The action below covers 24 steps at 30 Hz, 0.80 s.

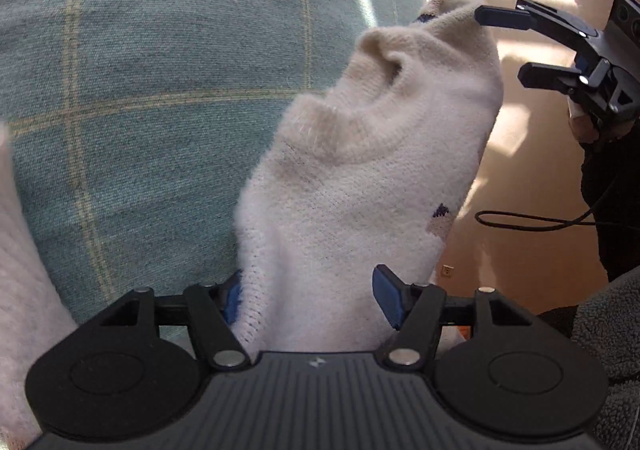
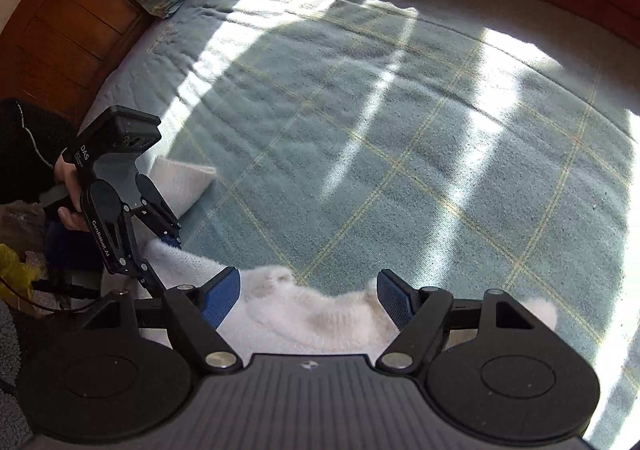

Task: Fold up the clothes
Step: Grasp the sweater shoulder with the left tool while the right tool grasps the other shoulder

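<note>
We are early in the fold, laying the white sweater [image 1: 352, 170] out on the bed [image 1: 140, 90]. Our left gripper [image 1: 308, 300] stands open, the sweater's hem between its pads, seemingly loose. Right of that, the collar runs to our right gripper [image 2: 310, 298], open astride it. Next we must close and spread it.

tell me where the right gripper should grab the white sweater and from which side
Probably the ribbed neckline of the white sweater: it stands up in a thick raised fold. Bring the right gripper down from above, one pad on each side of that ridge.
</note>
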{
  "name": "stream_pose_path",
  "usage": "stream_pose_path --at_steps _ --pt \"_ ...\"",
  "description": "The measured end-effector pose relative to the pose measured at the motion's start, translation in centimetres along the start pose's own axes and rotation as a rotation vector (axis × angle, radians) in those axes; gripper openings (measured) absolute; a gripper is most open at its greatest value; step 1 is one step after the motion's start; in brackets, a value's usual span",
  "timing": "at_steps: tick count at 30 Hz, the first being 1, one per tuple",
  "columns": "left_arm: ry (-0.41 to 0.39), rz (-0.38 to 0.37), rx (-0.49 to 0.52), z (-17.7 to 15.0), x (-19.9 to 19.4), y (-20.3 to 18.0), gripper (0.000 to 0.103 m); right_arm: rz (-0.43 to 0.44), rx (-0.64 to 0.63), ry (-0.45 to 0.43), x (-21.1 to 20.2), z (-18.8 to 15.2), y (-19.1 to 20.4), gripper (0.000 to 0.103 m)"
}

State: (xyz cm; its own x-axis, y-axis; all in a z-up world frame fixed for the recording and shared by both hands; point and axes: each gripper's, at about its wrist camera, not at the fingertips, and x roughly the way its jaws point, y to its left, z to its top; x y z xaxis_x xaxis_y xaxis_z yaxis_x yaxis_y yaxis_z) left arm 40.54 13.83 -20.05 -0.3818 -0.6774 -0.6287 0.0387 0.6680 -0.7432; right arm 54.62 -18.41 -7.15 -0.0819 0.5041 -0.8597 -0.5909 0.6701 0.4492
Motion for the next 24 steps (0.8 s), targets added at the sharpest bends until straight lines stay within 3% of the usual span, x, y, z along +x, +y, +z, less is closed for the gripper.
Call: stream_pose_path --at_steps 2,5,7,12,15,16,17,20,24 --pt "0.012 0.062 0.011 -0.2 0.5 0.2 0.058 0.01 -0.061 0.069 0.9 1.7 -1.3 0.079" --pt "-0.032 0.09 0.035 0.1 0.7 -0.8 0.047 0.064 -0.142 0.253 4.0 3.3 -3.1 0.079" --pt "-0.062 0.095 0.063 0.6 1.0 -1.7 0.043 0.072 -0.179 0.384 6.4 3.6 -4.0 0.079" --pt "-0.024 0.055 0.044 2.2 3.5 -1.2 0.043 0.193 -0.144 0.578 10.9 3.2 -6.1 0.079" --pt "-0.016 0.008 -0.029 2.5 3.6 0.3 0.044 0.237 -0.069 0.611 11.8 2.2 -7.7 0.081" --pt "-0.023 0.004 -0.038 2.4 3.3 0.3 0.041 0.251 -0.044 0.622 12.0 1.9 -8.2 0.081" --pt "-0.032 0.004 -0.032 2.3 2.9 0.1 0.033 0.265 -0.02 0.633 12.3 1.5 -8.8 0.081" --pt "-0.066 0.06 0.013 1.5 1.3 -1.4 0.02 0.309 -0.039 0.587 10.0 1.2 -7.7 0.078" --pt "-0.076 0.114 0.078 0.8 0.3 -3.3 0.018 0.366 -0.079 0.564 7.2 1.3 -5.7 0.071"
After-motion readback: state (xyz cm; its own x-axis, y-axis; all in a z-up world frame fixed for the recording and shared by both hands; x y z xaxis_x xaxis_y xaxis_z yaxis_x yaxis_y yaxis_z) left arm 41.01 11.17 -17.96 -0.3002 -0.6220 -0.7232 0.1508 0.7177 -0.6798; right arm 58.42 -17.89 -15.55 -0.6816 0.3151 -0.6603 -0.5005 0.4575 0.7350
